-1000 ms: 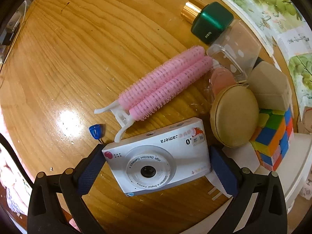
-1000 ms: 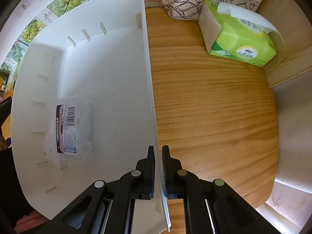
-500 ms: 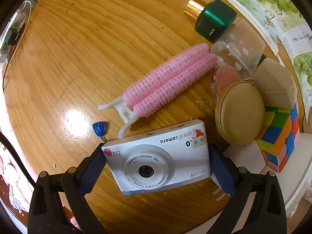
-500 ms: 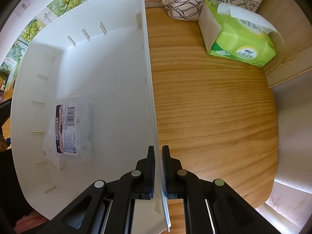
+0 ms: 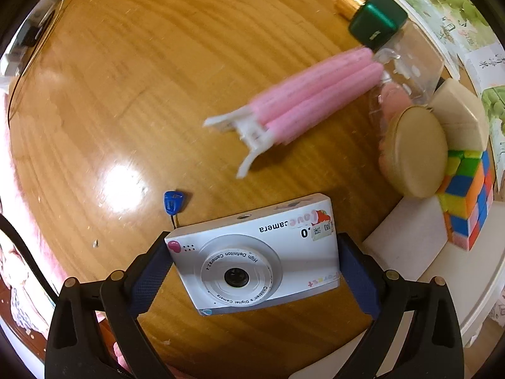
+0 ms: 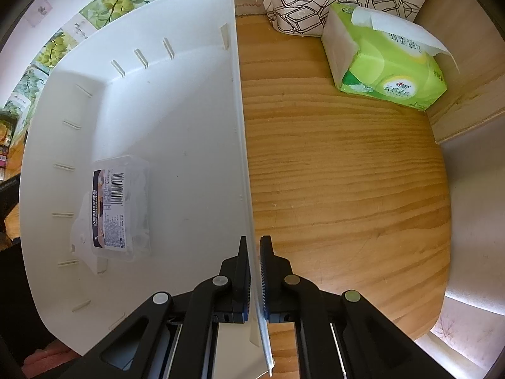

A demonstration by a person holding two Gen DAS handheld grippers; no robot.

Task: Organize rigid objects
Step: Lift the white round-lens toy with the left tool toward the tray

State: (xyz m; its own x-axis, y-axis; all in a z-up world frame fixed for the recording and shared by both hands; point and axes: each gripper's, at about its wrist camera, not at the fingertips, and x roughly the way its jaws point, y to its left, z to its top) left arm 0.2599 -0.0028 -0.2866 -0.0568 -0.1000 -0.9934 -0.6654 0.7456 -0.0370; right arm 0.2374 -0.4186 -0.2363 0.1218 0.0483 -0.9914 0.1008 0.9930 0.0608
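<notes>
The left hand-held gripper (image 5: 252, 262) is clamped on the white toy camera (image 5: 252, 252), one blue pad on each short end, so the camera's long axis runs straight across the jaws with its lens facing the wrist view. The camera looks lifted clear of the wooden counter (image 5: 126, 94), though contact underneath cannot be ruled out. The right hand-held gripper (image 6: 255, 271) is pinched together on the side wall of the white bin (image 6: 189, 110), where a clear labelled box (image 6: 116, 211) already lies on the floor. The bin's rounded edge shows at the lower right of the left view, so the drop point lies to the right of the camera. The likely move is a short carry rightward over that rim.
</notes>
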